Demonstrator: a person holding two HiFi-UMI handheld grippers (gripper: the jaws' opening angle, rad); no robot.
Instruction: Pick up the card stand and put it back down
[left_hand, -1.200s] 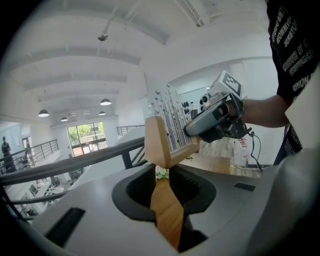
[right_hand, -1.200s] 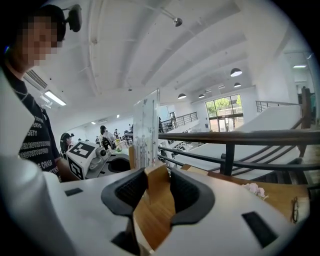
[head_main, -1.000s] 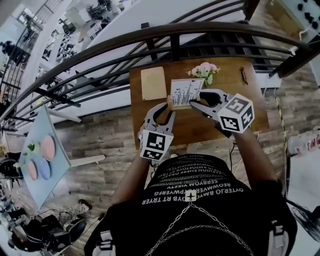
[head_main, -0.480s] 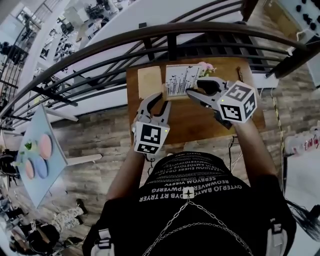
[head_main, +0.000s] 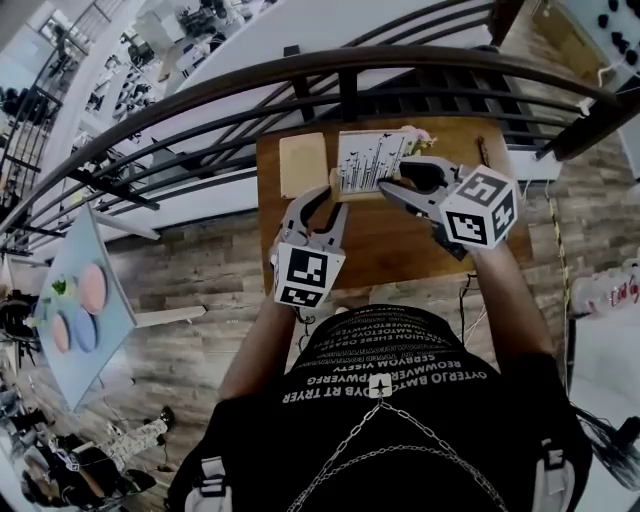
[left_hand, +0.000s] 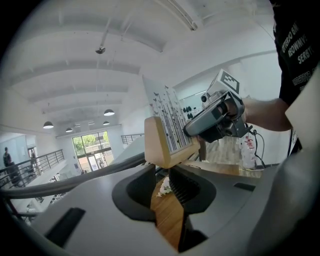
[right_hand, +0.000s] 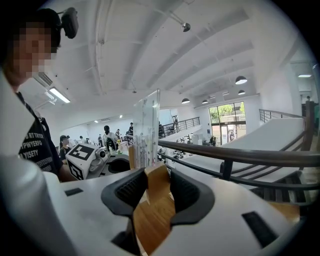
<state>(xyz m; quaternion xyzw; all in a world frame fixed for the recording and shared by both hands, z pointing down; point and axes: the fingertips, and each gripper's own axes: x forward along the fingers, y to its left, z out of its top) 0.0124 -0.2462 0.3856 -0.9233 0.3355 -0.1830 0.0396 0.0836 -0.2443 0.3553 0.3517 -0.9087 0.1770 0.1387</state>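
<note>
Left tool (head_main: 333, 197) pinches the left end of the pale wooden base, and the right tool (head_main: 386, 189) is clamped wide across the other end. That's 2 grips on 1 card stand (head_main: 368, 160), a wooden block carrying a clear printed panel. And it's up! A second ago it was lower, close to the brown wooden bench (head_main: 400, 245); now it hangs upright above the far side. Pick-up looks done to me, and only a gentle, level set-down remains.

Held forward side by side, the grey left gripper (head_main: 333, 200) and grey right gripper (head_main: 388, 187) each clamp one end of the wooden card stand (head_main: 366, 162).
</note>
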